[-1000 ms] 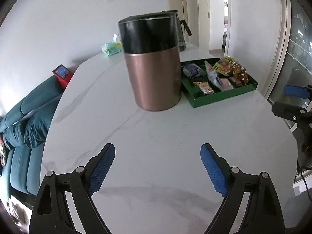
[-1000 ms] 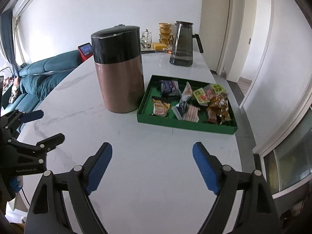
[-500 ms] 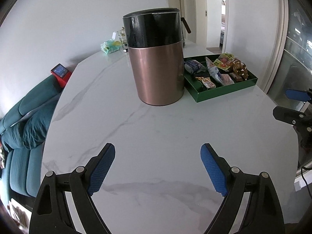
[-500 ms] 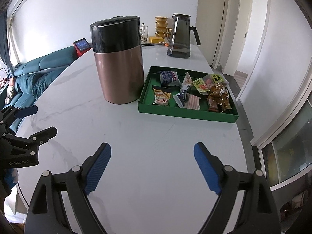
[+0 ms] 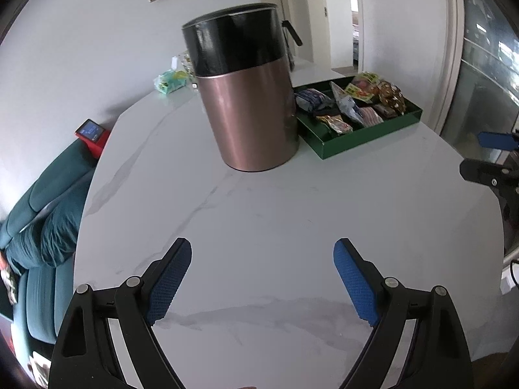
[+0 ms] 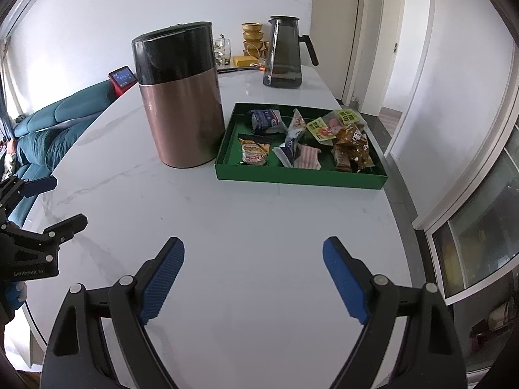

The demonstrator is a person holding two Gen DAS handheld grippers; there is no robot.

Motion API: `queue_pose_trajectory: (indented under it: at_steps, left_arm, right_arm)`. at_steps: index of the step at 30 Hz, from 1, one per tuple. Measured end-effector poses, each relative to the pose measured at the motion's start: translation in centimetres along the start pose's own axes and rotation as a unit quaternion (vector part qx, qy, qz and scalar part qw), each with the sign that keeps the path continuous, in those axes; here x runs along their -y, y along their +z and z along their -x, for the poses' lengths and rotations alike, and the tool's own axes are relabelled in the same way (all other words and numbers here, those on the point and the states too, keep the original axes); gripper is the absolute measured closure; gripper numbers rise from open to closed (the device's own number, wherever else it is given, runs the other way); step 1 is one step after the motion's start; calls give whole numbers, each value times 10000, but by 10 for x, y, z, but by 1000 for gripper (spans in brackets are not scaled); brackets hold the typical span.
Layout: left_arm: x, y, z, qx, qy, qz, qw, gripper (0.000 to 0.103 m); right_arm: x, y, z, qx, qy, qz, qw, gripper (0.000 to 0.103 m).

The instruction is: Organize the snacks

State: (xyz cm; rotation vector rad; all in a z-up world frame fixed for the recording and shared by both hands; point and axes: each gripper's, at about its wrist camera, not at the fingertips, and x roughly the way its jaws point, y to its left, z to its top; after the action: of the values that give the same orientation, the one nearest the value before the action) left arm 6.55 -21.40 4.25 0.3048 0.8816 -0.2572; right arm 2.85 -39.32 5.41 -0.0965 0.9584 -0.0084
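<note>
A green tray (image 6: 301, 180) holds several wrapped snacks (image 6: 293, 142) on the white marble table (image 6: 227, 227); the same tray (image 5: 366, 137) lies at the right in the left wrist view. To its left, close beside it, stands a tall copper canister with a black lid (image 6: 181, 97), also large in the left wrist view (image 5: 249, 97). My left gripper (image 5: 262, 278) hovers open over bare table, well short of the canister. Open too, my right gripper (image 6: 253, 278) hangs above the near table, well short of the tray. Nothing lies between either pair of fingers.
A dark glass pitcher (image 6: 285, 55), a small jar (image 6: 222, 52) and stacked gold bowls (image 6: 251, 37) stand at the far end. A teal sofa (image 5: 42, 227) lies past the table's left edge. A red gadget (image 6: 122, 79) sits beyond the edge. A doorway opens at the right.
Both views have rolled and shifted slightly, so the canister and tray sit a little differently in frame. Both grippers stay open and hold nothing.
</note>
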Motion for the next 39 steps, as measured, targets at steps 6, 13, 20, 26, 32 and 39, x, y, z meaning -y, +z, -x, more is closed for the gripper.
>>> queue_pose_trajectory:
  at_steps: [6,13,20,26,32,39]
  left_arm:
    - [0,-3,-9,-183,-110,4,9998,17]
    - [-6,-5,-19,-374,-220,199,9989,17]
    - [-11,-7,-28,-491,-280,275,9980,17]
    - [-15,-7,-31,-540,-228,236,9980,17]
    - [-20,-7,-31,-549,-187,225,9981,17]
    - [-23,-10,-35,-598,-178,194,9979,17]
  right_arm:
    - [4,-2,-5,-43,-160,-63,9998,0]
    - [8,-1,-19,-196,-159,-139,9996,0]
    - [15,-1,-25,-270,-183,-209,9992,0]
    - [22,-1,-27,-268,-207,-306,9990,0]
    - [30,-4,-30,-308,-231,-379,9985,0]
    - [34,-6,-32,-323,-257,-350,9985,0]
